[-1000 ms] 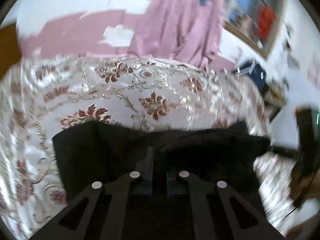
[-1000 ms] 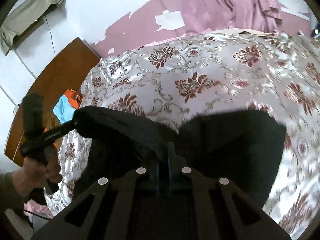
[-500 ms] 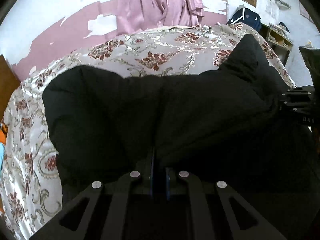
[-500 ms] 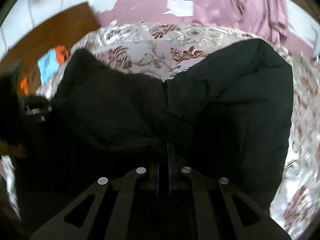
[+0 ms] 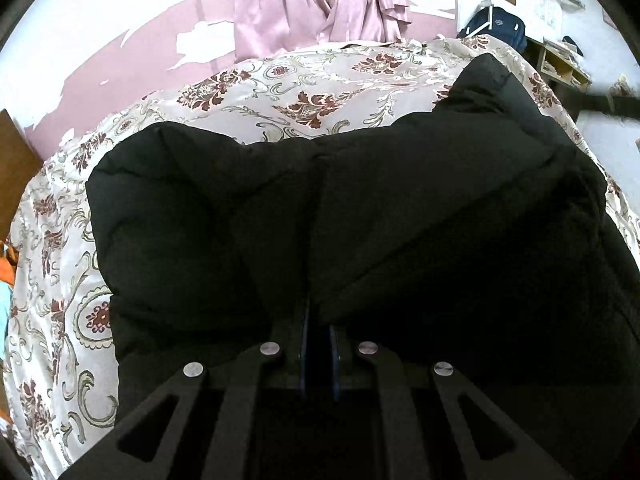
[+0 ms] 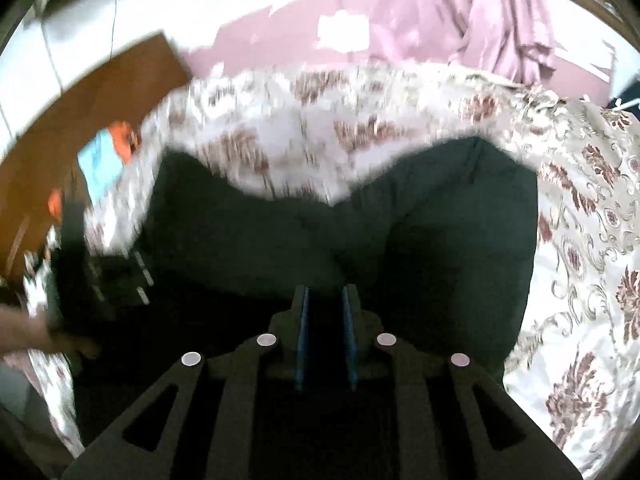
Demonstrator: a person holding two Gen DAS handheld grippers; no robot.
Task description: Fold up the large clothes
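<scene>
A large black padded garment (image 5: 360,208) lies folded over on the floral bedspread (image 5: 304,76). My left gripper (image 5: 318,320) is shut on the garment's near edge, its blue pads pinching the fabric. In the right wrist view the garment (image 6: 420,232) lies flat below my right gripper (image 6: 325,300), whose blue pads stand a small gap apart with nothing between them. The left gripper and the hand holding it show blurred at the left of the right wrist view (image 6: 76,280).
A pink curtain (image 5: 320,0) hangs on the wall behind the bed. A wooden headboard (image 6: 80,112) with blue and orange cloth (image 6: 104,156) is at the left. A dark backpack (image 5: 496,24) and a shelf (image 5: 560,68) stand at the right.
Both grippers carried the garment's edge forward over the bed, folding it onto itself. The right gripper has let go of the fabric and opened slightly. The left still grips.
</scene>
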